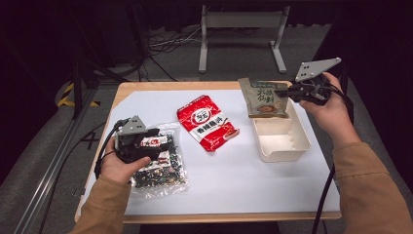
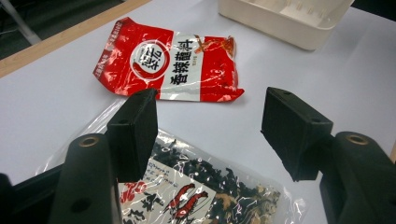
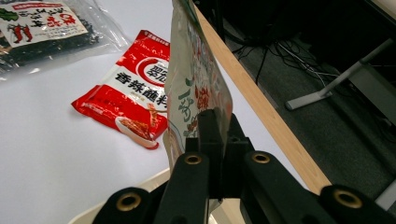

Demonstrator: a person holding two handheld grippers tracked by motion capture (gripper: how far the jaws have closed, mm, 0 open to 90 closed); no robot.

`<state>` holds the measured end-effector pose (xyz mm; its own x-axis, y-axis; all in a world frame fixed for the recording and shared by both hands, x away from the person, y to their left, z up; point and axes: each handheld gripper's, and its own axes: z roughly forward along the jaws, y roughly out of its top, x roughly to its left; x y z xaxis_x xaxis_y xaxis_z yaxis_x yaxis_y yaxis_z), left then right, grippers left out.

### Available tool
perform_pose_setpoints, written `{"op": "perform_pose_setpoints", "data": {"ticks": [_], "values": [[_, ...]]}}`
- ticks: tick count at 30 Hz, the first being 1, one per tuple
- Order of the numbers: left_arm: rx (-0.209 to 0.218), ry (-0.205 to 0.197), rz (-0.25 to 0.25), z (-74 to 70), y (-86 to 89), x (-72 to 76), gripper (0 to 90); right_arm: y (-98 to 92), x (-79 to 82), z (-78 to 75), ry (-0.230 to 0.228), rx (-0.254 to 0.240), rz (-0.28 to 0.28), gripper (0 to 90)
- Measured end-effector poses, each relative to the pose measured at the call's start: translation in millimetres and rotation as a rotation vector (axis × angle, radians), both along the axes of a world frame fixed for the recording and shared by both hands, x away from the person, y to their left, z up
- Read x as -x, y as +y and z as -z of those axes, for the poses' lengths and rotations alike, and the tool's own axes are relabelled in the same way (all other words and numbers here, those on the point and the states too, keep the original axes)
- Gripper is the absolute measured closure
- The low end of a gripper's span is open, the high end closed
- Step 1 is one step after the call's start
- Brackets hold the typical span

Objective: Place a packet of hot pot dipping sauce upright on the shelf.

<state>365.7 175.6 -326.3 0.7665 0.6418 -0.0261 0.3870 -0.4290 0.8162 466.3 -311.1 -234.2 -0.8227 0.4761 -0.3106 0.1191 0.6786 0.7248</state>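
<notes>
Right tool (image 1: 285, 91) grips green pouch (image 1: 263, 97) above tray (image 1: 282, 141); left tool (image 1: 163, 141) open over seaweed bag (image 1: 163, 170); red packet (image 1: 207, 122) remains.

grey carpet floor (image 1: 44, 141), metal stand (image 1: 242, 36), cables (image 1: 168, 41)

A wooden table (image 1: 160, 87), covered by a white sheet (image 1: 243, 180), is carrying a red snack packet (image 1: 207, 122) lying mid-table, a clear bag of dried seaweed (image 1: 160, 170) near its left edge, and a cream tray (image 1: 282, 141) sitting toward the right edge.
</notes>
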Motion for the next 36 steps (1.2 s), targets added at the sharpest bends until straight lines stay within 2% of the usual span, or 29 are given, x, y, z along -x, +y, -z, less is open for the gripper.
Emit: {"op": "perform_pose_setpoints", "data": {"ticks": [8,18,36], "values": [[-0.007,0.016,-0.025,4.3,7.1,4.0,36.3,-9.2,-13.7,3.4,-0.022,-0.019,0.005,90.0],[-0.009,0.022,-0.049,8.6,14.0,8.6,35.5,-20.4,-35.1,14.9,-0.015,-0.048,0.034,90.0],[-0.018,0.031,-0.043,12.8,14.5,8.7,34.1,-35.2,-63.4,34.8,-0.005,-0.051,0.086,90.0]]}}
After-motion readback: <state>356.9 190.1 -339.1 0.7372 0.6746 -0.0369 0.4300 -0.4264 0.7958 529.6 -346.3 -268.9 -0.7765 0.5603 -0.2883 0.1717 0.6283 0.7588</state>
